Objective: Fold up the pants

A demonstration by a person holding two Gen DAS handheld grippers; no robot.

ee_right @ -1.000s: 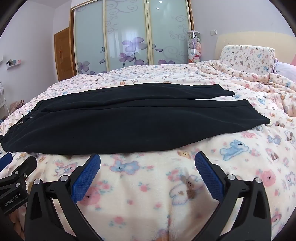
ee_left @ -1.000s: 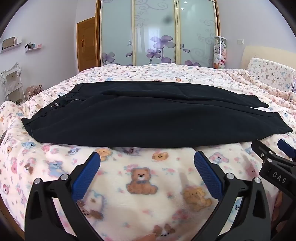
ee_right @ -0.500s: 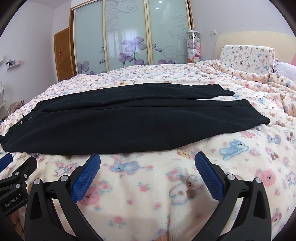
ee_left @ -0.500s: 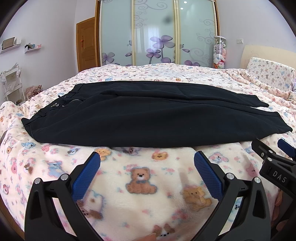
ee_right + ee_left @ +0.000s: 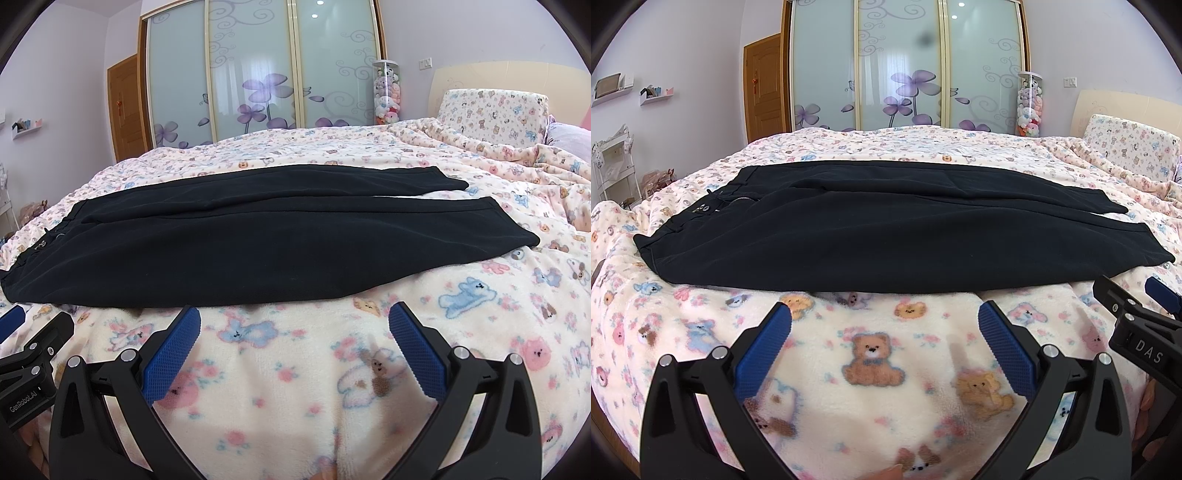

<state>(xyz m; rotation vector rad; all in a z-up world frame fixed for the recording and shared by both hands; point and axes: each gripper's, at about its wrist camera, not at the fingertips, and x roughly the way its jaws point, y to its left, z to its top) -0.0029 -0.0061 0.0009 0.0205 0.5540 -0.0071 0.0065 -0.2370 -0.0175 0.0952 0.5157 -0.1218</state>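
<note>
Both the left tongs (image 5: 884,334) and the right tongs (image 5: 294,332) are held wide apart and empty above the bed (image 5: 871,369), just short of the black pants (image 5: 886,236), which lie spread flat, waistband to the left. Almost nothing is changed from a second ago; folding is judged not yet begun.

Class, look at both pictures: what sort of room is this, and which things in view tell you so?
Most likely a bedroom, perhaps a child's. A bed with a teddy-bear blanket fills the view, a pillow lies at its head, and a sliding-door wardrobe stands behind. Black pants lie flat on the bed.
</note>
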